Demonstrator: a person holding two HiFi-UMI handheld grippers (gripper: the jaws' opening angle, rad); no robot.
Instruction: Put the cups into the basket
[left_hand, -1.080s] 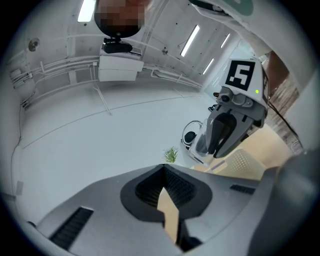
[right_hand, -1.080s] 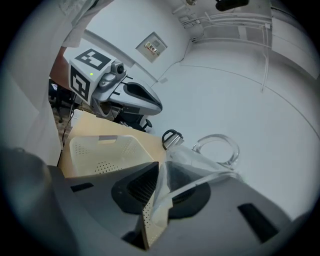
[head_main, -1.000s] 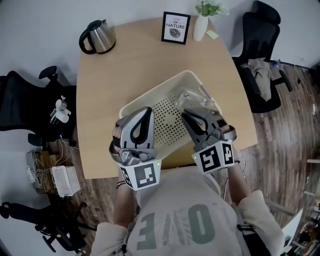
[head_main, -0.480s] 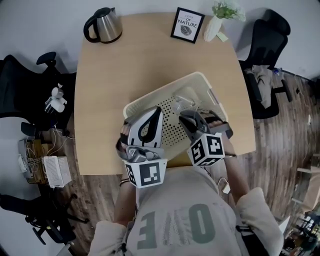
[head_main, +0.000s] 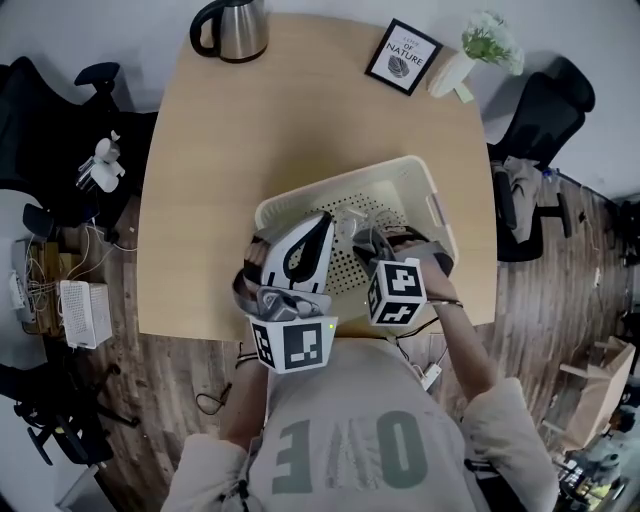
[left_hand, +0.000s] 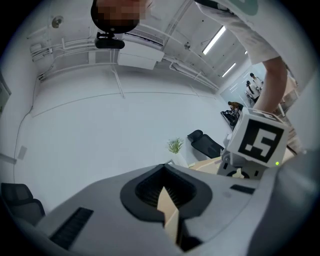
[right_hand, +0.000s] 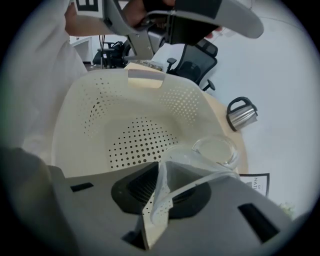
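A cream perforated basket (head_main: 340, 182) stands at the table's near edge. My right gripper (head_main: 378, 240) reaches down into it; in the right gripper view (right_hand: 159, 197) it is shut on the thin wall of a clear plastic cup (right_hand: 187, 170), held tilted above the basket's dotted floor (right_hand: 140, 140). A second clear cup (right_hand: 216, 150) lies in the basket just beyond the held one. The left gripper (head_main: 322, 225) hovers over the basket's left part, tipped upward, its jaws (left_hand: 167, 212) shut with nothing in them.
On the wooden table (head_main: 250, 130), a steel kettle (head_main: 235, 18) stands at the far left, with a framed print (head_main: 403, 57) and a white vase of greenery (head_main: 478, 48) at the far right. Black office chairs (head_main: 540, 110) flank the table. A person's torso is close behind the grippers.
The right gripper has drawn in toward the left one and tipped more steeply into the basket, still holding the cup. The head view has shifted; the left gripper barely moved.
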